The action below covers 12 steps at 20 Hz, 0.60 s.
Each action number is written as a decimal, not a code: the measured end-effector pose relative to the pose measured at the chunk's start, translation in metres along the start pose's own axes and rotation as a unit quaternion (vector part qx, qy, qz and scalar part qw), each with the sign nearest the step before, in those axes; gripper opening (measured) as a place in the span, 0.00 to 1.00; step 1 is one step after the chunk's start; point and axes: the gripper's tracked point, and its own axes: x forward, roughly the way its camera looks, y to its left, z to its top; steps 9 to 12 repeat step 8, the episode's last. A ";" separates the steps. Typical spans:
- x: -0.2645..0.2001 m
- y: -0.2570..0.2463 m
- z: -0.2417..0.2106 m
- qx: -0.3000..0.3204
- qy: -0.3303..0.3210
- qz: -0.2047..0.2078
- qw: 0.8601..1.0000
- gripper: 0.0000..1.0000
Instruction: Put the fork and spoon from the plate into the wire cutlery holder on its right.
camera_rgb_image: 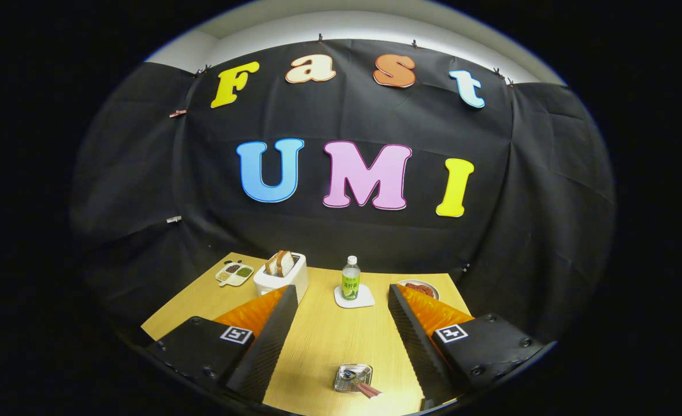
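The claw (341, 289) is standing open, its two fingers spread wide and holding nothing, hovering above the bench (318, 346).

At 6 o'clock, low between the fingers, a small shiny dish (347, 382) is sitting on the bench with cutlery (367, 390) lying in it. A spoon-like bowl is resting inside and reddish handles are poking out toward 4 o'clock. It is too small to tell fork from spoon. I cannot make out a wire holder, so the shiny dish may be the plate holding the cutlery, or the holder with the cutlery already in it.

My judgement is that any grip here is calling for care. The handles are slim and lying close together, so the fingers should be closing across one handle only, squarely, on the part sticking out past the rim.

Counting what is standing on the bench:
- one toaster (282, 280) at 11 o'clock, carrying two bread slices (280, 263)
- one divided tray (234, 273) at 10 o'clock
- one bottle (351, 278) at 12 o'clock, on one coaster (364, 300)
- one far plate (419, 287) of red food at 1 o'clock
- one shiny dish, with at least two handles
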 end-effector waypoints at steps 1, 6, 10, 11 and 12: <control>-0.001 0.000 0.000 0.000 0.001 0.000 1.000 0.98; -0.001 0.001 -0.003 -0.001 0.006 0.003 1.000 0.98; -0.001 0.002 -0.002 0.002 0.006 0.004 1.000 0.98; -0.001 0.002 -0.002 0.002 0.006 0.004 1.000 0.98; -0.001 0.002 -0.002 0.002 0.006 0.004 1.000 0.98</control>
